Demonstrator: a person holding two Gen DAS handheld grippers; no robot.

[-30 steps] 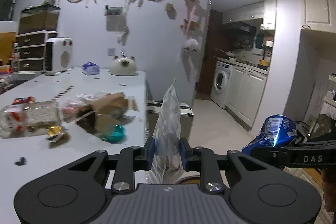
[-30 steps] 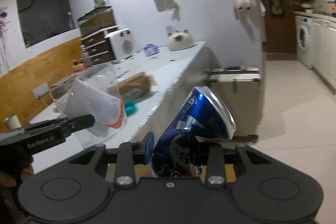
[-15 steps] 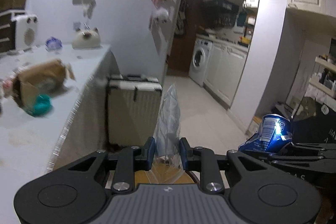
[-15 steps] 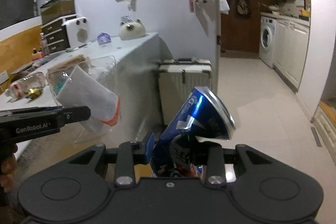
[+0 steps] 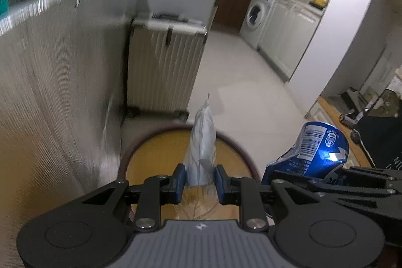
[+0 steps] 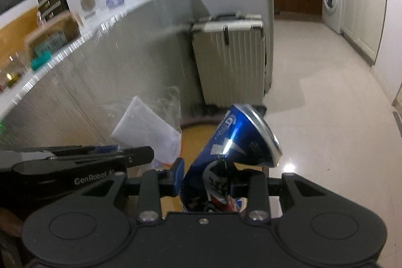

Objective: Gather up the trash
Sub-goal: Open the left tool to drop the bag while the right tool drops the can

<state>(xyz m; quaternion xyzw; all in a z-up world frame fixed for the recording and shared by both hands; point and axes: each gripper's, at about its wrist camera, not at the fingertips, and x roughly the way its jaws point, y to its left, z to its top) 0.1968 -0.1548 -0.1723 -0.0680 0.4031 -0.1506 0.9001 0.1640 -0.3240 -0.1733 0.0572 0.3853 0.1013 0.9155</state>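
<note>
My left gripper [image 5: 199,180] is shut on a clear plastic bag [image 5: 202,142] that stands up between its blue pads. In the right wrist view the same bag [image 6: 148,129] shows a white paper inside it. My right gripper [image 6: 213,180] is shut on a crushed blue can [image 6: 238,142], which hides its right pad. The can [image 5: 316,150] also appears at the right of the left wrist view. Both grippers hang side by side over a round bin [image 5: 150,140] with a dark rim and a yellow inside. The bin's far rim [image 6: 198,121] shows behind the can.
A ribbed counter side panel [image 5: 50,92] rises close on the left, with blurred trash on its top [image 6: 41,62]. A pale suitcase [image 5: 163,62] stands on the floor just beyond the bin. A washing machine [image 5: 256,14] and white cabinets line the far right, with tiled floor between.
Both grippers have come down from counter-top height and swung right, off the counter. They now hang over the round bin. Each keeps hold of its item.
</note>
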